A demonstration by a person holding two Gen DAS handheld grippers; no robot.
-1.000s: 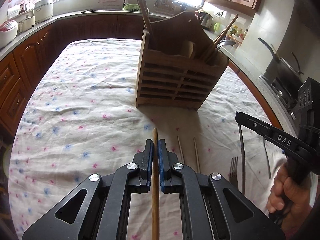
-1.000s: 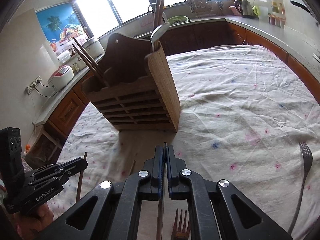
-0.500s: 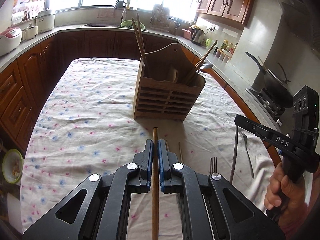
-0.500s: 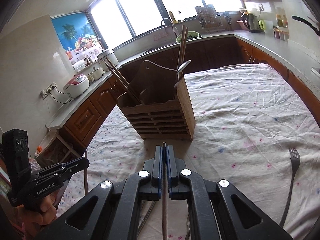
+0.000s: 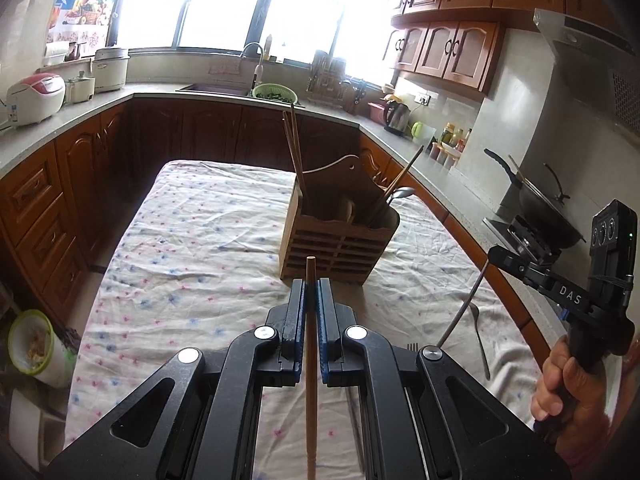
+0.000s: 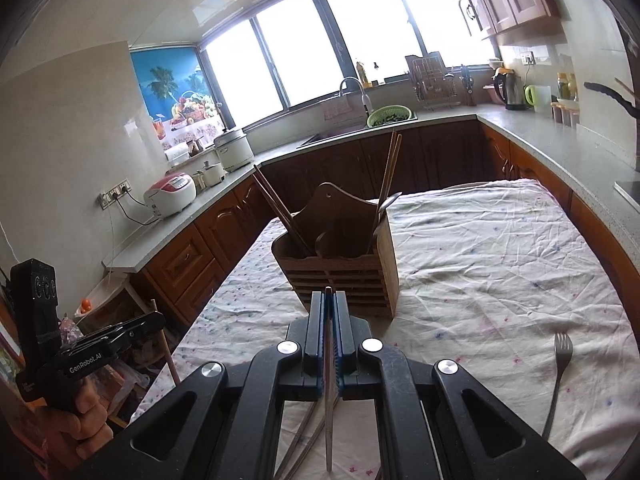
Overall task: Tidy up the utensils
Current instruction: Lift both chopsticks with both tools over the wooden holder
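Note:
A wooden slatted utensil holder (image 5: 340,240) stands on the cloth-covered table (image 5: 192,248); it also shows in the right wrist view (image 6: 344,264). It holds chopsticks (image 5: 295,152) and a spoon (image 5: 400,193). My left gripper (image 5: 311,286) is shut on a wooden chopstick (image 5: 311,360), held above the table in front of the holder. My right gripper (image 6: 328,298) is shut on a thin metal utensil handle (image 6: 329,400), also raised in front of the holder. The right gripper with its metal utensil (image 5: 460,312) shows at the right of the left wrist view.
A fork (image 6: 558,376) lies on the cloth at the right. A spoon (image 5: 478,336) and a fork tip (image 5: 412,347) lie near the table's right edge. More chopsticks (image 6: 304,444) lie under my right gripper. Counters, a sink and cabinets ring the table.
Both grippers have risen and drawn back from the holder, each keeping its utensil. The holder now looks smaller and farther away.

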